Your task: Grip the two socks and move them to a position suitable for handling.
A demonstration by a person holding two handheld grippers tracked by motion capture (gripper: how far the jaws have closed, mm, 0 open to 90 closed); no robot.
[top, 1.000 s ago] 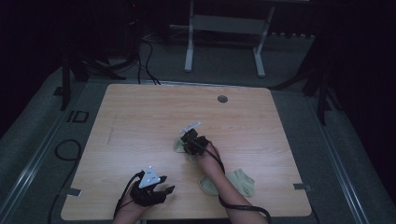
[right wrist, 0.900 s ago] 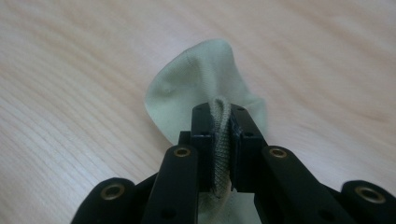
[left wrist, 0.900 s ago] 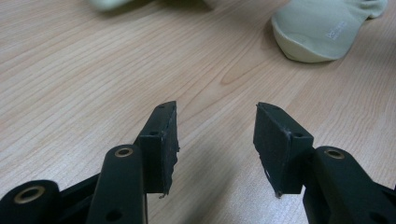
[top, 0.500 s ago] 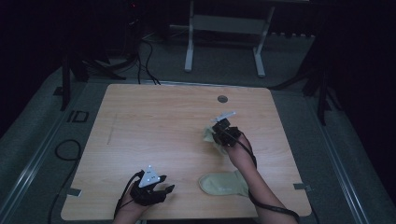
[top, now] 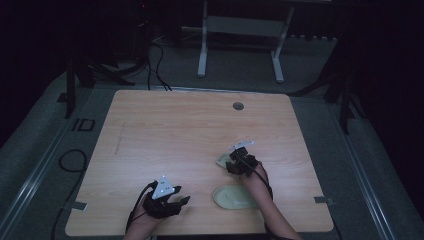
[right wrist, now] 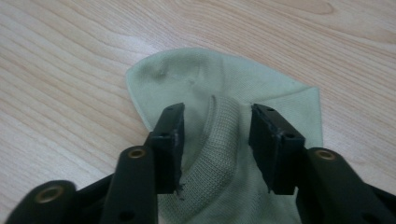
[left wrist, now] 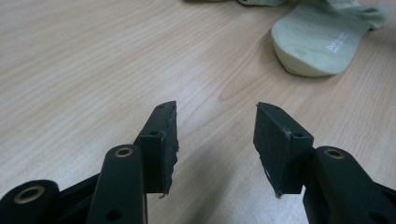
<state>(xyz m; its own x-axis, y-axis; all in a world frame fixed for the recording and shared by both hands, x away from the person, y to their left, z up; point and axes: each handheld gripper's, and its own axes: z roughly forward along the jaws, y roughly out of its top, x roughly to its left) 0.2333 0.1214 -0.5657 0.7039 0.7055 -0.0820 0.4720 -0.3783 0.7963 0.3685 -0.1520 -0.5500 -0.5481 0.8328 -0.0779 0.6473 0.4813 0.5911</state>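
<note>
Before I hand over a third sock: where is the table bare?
Bare: the whole far half up to the round hole, and the left side above the left tongs. Crowded: near right, where two socks and the right tongs sit.

Two pale green knit socks lay on wooden table: one crumpled sock [right wrist: 224,140], one flat sock [top: 234,196] nearby.

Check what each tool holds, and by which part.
Left tool: nothing. Right tool: its jaws straddle the sock's ribbed cuff, not visibly clamped.
</note>
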